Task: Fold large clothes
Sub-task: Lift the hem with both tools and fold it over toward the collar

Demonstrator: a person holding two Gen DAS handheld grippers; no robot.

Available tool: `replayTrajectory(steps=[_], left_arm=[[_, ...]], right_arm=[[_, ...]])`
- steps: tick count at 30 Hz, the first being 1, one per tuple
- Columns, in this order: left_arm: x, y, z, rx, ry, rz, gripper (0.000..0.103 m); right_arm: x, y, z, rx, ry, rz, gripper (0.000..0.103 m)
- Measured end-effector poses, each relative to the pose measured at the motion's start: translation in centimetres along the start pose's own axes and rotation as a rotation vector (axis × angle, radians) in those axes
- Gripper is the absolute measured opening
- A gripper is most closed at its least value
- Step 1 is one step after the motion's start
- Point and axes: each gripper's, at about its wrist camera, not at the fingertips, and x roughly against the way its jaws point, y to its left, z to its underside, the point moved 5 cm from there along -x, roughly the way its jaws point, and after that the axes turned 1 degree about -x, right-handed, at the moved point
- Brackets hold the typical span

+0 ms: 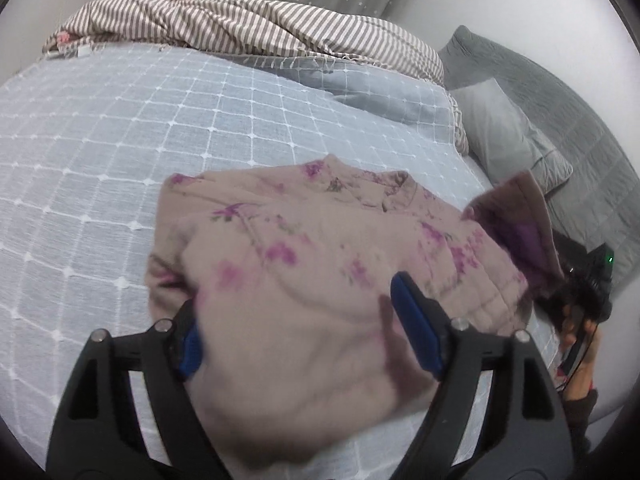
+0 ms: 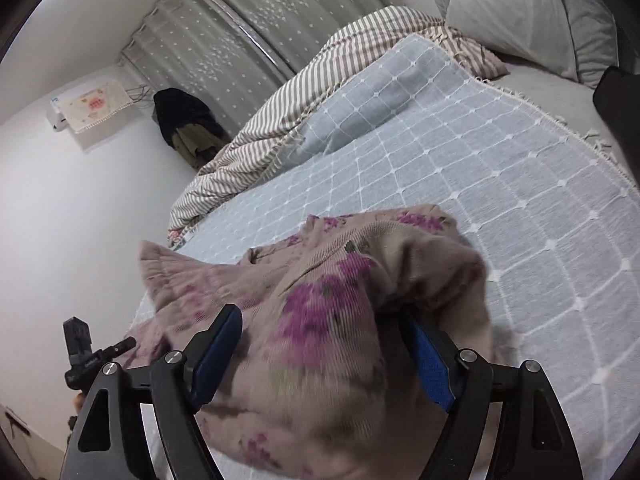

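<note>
A beige quilted garment with purple flowers lies bunched on the blue checked bedspread. My left gripper has its jaws wide apart with the cloth draped between and over the blue pads. My right gripper also stands wide apart, with the garment heaped between its blue pads. The right gripper shows at the far right of the left wrist view, under a lifted flap of the garment.
A striped brown and white blanket is heaped along the far side of the bed. Grey pillows lie at the head. A starred grey curtain and dark hanging clothes stand behind the bed.
</note>
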Motion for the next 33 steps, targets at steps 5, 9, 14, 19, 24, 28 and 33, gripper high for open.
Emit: replayTrajectory(steps=[5, 9, 14, 19, 24, 28, 33], left_arm=[[3.0, 0.5, 1.5, -0.042, -0.018, -0.014, 0.086], [3.3, 0.4, 3.9, -0.082, 0.017, -0.018, 0.086], [0.3, -0.5, 6.6, -0.182, 0.117, -0.048, 0.086], [-3.3, -2.3, 6.9, -0.278, 0.162, -0.107, 0.086], [-5.0, -4.1, 3.9, -0.318, 0.159, -0.098, 0.086], [-5.9, -4.3, 0.4, -0.289, 0.136, -0.088, 0.086], [-7.2, -1.9, -4.2, -0.148, 0.057, -0.110, 0.086]], right_arm=[[3.4, 0.4, 0.8, 0.040, 0.011, -0.003, 0.082], [3.2, 0.6, 3.3, 0.149, 0.088, 0.109, 0.082], [-0.7, -0.2, 6.0, 0.259, 0.210, 0.295, 0.082], [-4.8, 1.0, 6.2, 0.406, 0.256, 0.431, 0.082], [-7.4, 3.0, 4.3, 0.458, 0.256, 0.445, 0.082], [-9.1, 3.3, 1.4, 0.393, 0.251, 0.418, 0.082], [-10.1, 2.7, -2.5, 0.251, 0.196, 0.376, 0.082]])
